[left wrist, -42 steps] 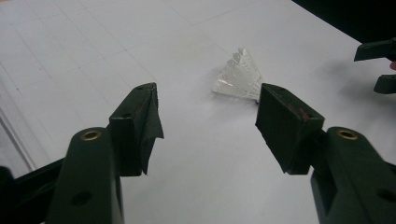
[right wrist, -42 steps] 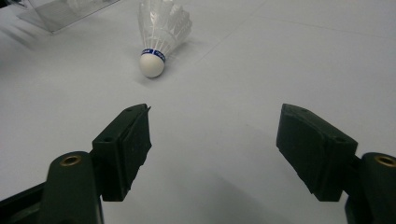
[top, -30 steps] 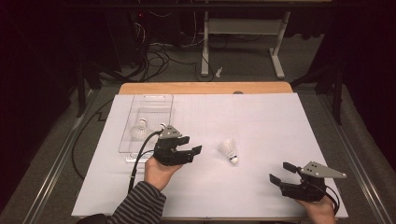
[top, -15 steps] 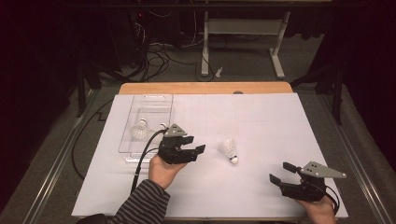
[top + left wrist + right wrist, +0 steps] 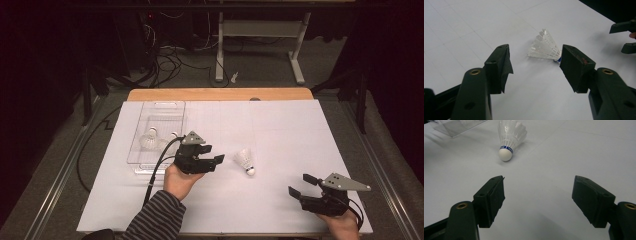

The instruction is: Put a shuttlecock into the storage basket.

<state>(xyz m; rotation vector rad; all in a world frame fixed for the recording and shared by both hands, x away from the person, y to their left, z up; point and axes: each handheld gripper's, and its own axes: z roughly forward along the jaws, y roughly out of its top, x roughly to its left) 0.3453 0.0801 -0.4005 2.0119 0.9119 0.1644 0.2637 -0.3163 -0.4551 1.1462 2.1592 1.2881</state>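
A white feather shuttlecock (image 5: pixel 245 161) with a white cork tip and blue band lies on its side on the white sheet (image 5: pixel 280 130), mid-table. My left gripper (image 5: pixel 214 153) hovers just left of it, open; in the left gripper view the shuttlecock (image 5: pixel 545 47) lies a short way beyond the open left gripper (image 5: pixel 535 53), touching neither jaw. My right gripper (image 5: pixel 299 184) rests near the front right edge, open and holding nothing. The right gripper view has the shuttlecock (image 5: pixel 510 137) well ahead of the right gripper (image 5: pixel 539 185), cork toward the camera.
A clear plastic tray (image 5: pixel 150 112) at the left of the sheet holds two more shuttlecocks (image 5: pixel 148 140); its corner (image 5: pixel 456 126) appears in the right gripper view. Wooden table edge (image 5: pixel 220 94) at the back. Dark floor with cables and a desk frame beyond.
My left gripper has edged a little to the right, closer to the lying shuttlecock. The right gripper and the shuttlecock have stayed put.
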